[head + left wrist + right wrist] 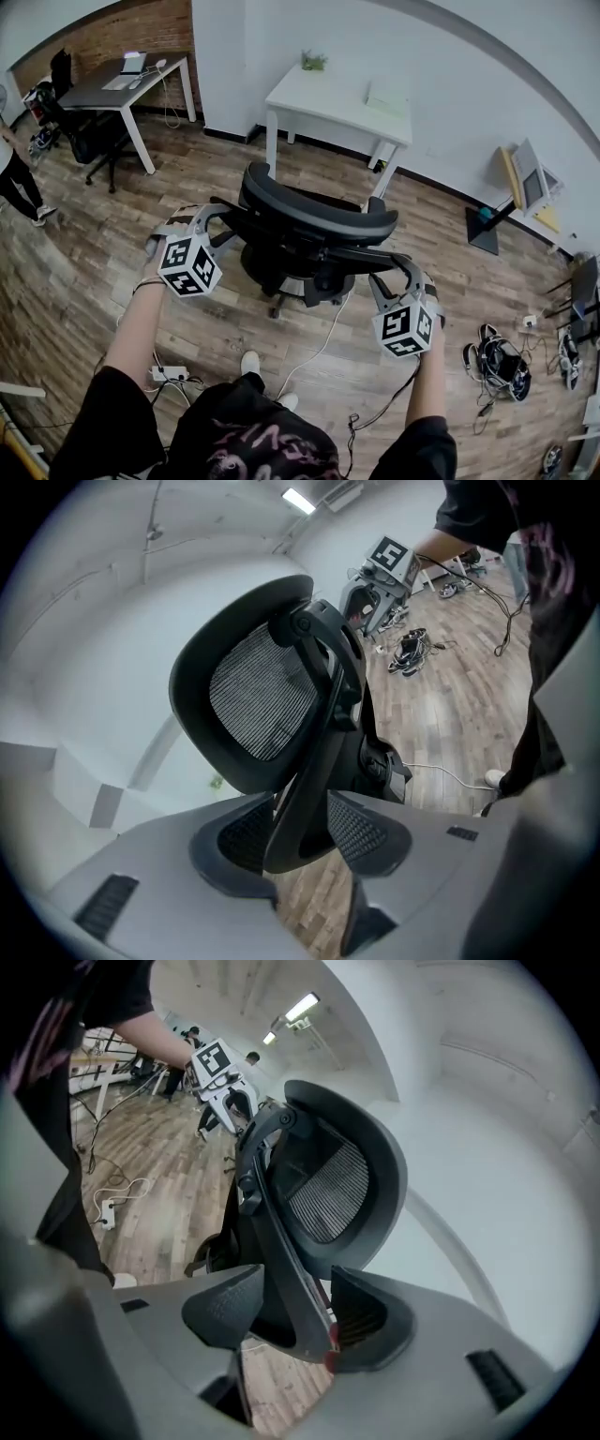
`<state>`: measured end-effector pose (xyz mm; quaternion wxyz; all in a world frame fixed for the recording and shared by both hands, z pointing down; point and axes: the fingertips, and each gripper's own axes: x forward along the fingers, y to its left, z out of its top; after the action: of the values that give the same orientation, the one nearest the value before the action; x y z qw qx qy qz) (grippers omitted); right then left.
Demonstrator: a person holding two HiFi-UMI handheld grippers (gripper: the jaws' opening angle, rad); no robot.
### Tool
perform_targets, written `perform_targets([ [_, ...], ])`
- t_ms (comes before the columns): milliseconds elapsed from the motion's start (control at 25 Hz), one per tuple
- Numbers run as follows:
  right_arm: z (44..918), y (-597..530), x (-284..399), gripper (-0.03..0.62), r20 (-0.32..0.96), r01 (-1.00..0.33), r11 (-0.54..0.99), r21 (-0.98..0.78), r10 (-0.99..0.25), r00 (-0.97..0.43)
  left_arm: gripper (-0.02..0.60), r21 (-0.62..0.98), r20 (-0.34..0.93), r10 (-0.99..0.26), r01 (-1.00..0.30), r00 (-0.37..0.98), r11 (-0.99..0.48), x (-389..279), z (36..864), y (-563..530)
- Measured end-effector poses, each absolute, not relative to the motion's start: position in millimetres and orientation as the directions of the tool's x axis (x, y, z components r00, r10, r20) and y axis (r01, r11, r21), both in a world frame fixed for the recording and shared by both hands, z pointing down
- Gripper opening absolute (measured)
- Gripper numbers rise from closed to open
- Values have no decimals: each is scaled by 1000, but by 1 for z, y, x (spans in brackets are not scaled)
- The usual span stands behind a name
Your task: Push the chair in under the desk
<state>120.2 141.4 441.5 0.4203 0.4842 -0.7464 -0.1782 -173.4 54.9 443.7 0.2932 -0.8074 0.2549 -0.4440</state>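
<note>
A black mesh office chair (pixel 319 225) stands on the wood floor with its back toward me, a short way in front of a white desk (pixel 337 98) by the wall. My left gripper (pixel 194 222) sits at the left side of the chair's back and my right gripper (pixel 394 272) at the right side. In the left gripper view the left gripper (pixel 300 836) is open, with a black strut of the chair (pixel 319 724) between the pads and gaps beside it. In the right gripper view the right gripper (pixel 298 1312) is also open around a strut of the chair (pixel 281 1232).
A grey desk (pixel 122 89) with a laptop and another black chair (pixel 89 136) stand at the back left, near a person (pixel 14 183). Cables (pixel 319 352) and a power strip (pixel 169 373) lie by my feet. Gear (pixel 497 361) litters the floor at right.
</note>
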Motion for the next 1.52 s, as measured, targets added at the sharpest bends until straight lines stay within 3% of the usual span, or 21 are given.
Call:
perform_targets([
  [480, 469, 106, 128, 232, 576, -424, 564, 708, -809, -114, 207, -691, 632, -634, -45, 446, -721, -165, 466, 26],
  [1520, 505, 80, 140, 209, 668, -352, 631, 692, -744, -21, 190, -680, 701, -596, 118, 391, -723, -157, 496, -3],
])
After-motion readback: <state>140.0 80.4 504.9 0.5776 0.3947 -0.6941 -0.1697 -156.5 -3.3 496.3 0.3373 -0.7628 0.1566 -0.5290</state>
